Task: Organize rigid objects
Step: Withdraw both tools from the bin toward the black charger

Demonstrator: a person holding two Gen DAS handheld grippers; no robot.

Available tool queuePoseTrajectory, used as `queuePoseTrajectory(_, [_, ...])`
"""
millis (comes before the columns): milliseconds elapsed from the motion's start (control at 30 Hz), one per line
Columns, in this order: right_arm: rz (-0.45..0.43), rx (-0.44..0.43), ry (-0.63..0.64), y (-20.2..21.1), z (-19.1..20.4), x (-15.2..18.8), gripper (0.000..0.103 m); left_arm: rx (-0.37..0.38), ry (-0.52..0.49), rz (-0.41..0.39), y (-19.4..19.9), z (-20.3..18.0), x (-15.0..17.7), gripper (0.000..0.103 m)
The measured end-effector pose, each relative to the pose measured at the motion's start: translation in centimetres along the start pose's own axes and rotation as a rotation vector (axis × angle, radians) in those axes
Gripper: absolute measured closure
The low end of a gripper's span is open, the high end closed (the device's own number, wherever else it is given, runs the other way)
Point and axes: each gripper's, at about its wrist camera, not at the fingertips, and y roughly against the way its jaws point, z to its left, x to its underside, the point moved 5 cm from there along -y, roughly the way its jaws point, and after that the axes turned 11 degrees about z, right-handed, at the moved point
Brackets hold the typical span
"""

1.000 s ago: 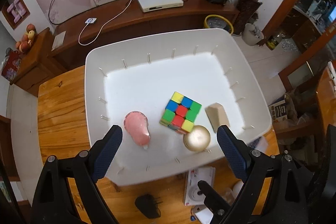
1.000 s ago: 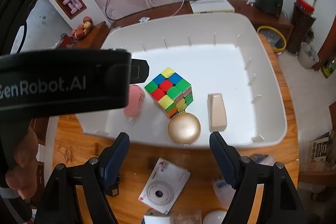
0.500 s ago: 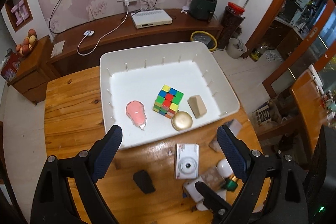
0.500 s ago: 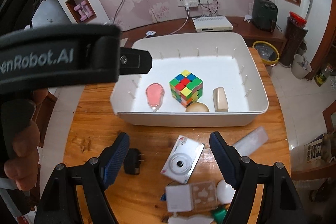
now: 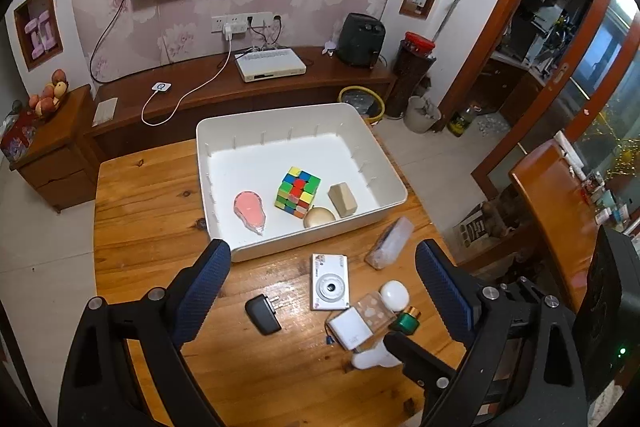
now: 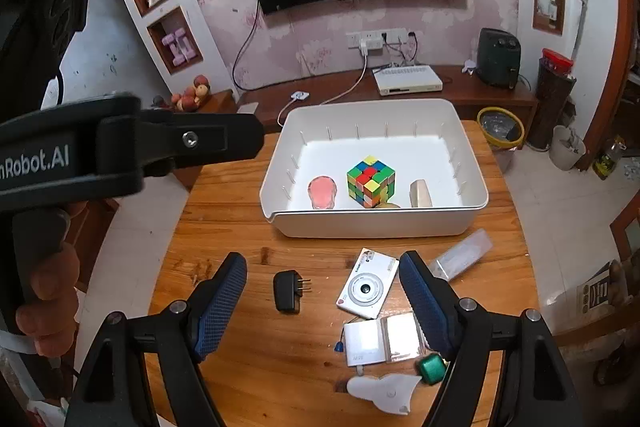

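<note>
Both grippers hang above the near side of the bench (image 5: 152, 187), pointing steeply down, jaws apart w/ nothing between them: left gripper (image 5: 322, 293) and right gripper (image 6: 322, 301) alike.

White bin (image 6: 372, 225) sits at the far half of the bench and already holds a puzzle cube (image 6: 371, 181), a pink flat piece (image 6: 322, 191), a gold round thing (image 5: 319, 217) and a tan block (image 5: 342, 201).

Loose items are all on the bench betw. bin and grippers. The camera (image 6: 368, 289) is the one that matters, I'd say:
- In the right wrist view it lies just inside the right-hand jaw, tilted, long axis running diagonally toward the bin.
- In the left wrist view it sits about centre of the jaw gap, long axis pointing roughly away from the gripper.
- Either hand could drop on it; the left looks better lined up across its short side.

Black charger (image 6: 287, 291) lies left of the camera, apart from it, prongs toward the camera; also inside both gaps.

Cluster to the right, near the right-hand jaw: white box (image 6: 362, 343), clear case (image 6: 402, 337), green cap (image 6: 430, 369), white egg-shaped thing (image 5: 395, 294), clear long box (image 6: 460, 261). Crowded, things touching; harder to pick clean.
</note>
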Motion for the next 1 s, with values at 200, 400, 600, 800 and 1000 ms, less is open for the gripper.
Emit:
queuePoseTrajectory(200, [-0.036, 0.014, 0.021, 3.0, 0.0, 1.3, 0.024, 0.012, -0.026, -0.045, 2.0, -1.0, 1.4, 0.001])
queuePoseTrajectory(400, [-0.087, 0.087, 0.037, 5.8, -1.2, 2.5, 0.024, 0.007, -0.051, -0.023, 1.1, -1.3, 3.3, 0.001])
queuePoseTrajectory(600, [-0.072, 0.161, -0.029, 5.8, -4.2, 4.8, 0.024, 0.005, -0.052, 0.052, -1.4, -1.4, 6.1, 0.001])
queuePoseTrajectory(800, [0.009, 0.187, -0.135, 3.4, -7.9, 8.9, 0.024, 0.018, -0.007, 0.150, -4.9, -1.8, 7.9, 0.001])
queuePoseTrajectory(1000, [0.086, 0.161, -0.200, -0.6, -9.0, 13.3, 0.024, 0.000, 0.039, 0.251, -9.0, -2.5, 8.5, 0.001])
